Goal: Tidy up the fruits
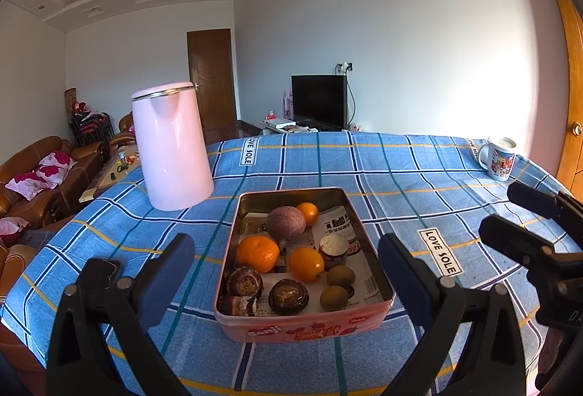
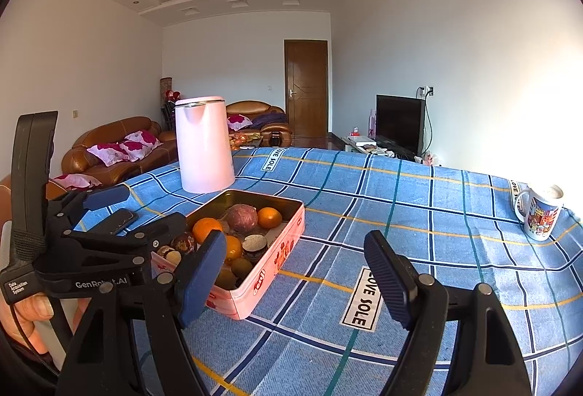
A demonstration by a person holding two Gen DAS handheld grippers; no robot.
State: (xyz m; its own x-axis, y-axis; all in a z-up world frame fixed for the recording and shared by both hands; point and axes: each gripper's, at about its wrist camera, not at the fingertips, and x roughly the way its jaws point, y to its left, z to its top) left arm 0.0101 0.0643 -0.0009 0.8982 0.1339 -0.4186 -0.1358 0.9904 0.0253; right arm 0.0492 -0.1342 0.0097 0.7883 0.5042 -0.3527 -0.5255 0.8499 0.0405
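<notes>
A pink tin box (image 1: 379, 317) (image 2: 291, 224) stands on the blue checked tablecloth. It holds several fruits: a large orange (image 1: 258, 253) (image 2: 207, 229), two smaller oranges (image 1: 306, 264), a purple round fruit (image 1: 285, 224) (image 2: 242, 216), dark brown fruits (image 1: 288, 296) and small green-brown ones (image 1: 334, 297). My left gripper (image 1: 288, 281) is open and empty, its fingers on either side of the box's near end. My right gripper (image 2: 295, 272) is open and empty, to the right of the box above the cloth. It also shows in the left wrist view (image 1: 517, 214).
A tall pink kettle (image 1: 170, 145) (image 2: 204, 144) stands behind the box to the left. A printed mug (image 1: 500, 157) (image 2: 541, 214) stands at the far right of the table. A dark phone (image 1: 105, 273) (image 2: 120, 220) lies left of the box. Sofas and a TV are beyond the table.
</notes>
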